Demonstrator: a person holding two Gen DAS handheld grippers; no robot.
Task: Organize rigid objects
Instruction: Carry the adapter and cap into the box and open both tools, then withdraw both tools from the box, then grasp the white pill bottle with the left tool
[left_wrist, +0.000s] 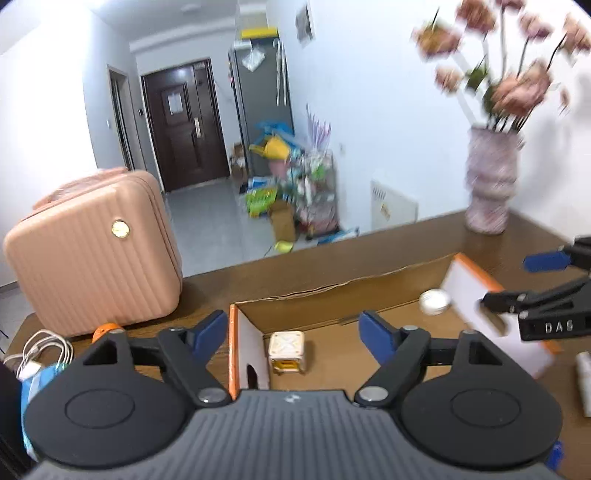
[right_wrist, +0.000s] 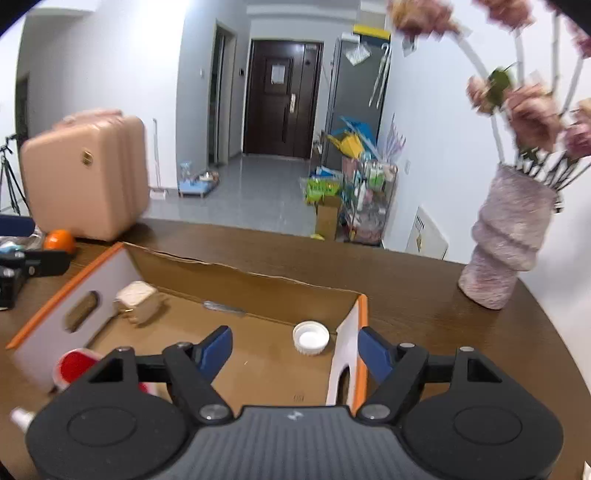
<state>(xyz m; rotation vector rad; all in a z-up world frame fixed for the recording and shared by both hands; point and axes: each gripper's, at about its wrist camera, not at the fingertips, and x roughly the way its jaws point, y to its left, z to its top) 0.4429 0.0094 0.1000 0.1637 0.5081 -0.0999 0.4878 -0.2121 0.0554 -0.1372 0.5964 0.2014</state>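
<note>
Box (right_wrist: 236, 291) on the bench already has a cube (right_wrist: 138, 299) and white cap (right_wrist: 311, 338) inside; both grippers (left_wrist: 293, 332) (right_wrist: 295, 349) hang open, empty, with clutter left outside.

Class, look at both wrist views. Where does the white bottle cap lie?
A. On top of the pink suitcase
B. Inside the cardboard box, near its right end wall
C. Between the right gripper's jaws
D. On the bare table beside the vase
B: the cap rests on the floor of the box, close to the right end wall, with nothing gripping it.
</note>
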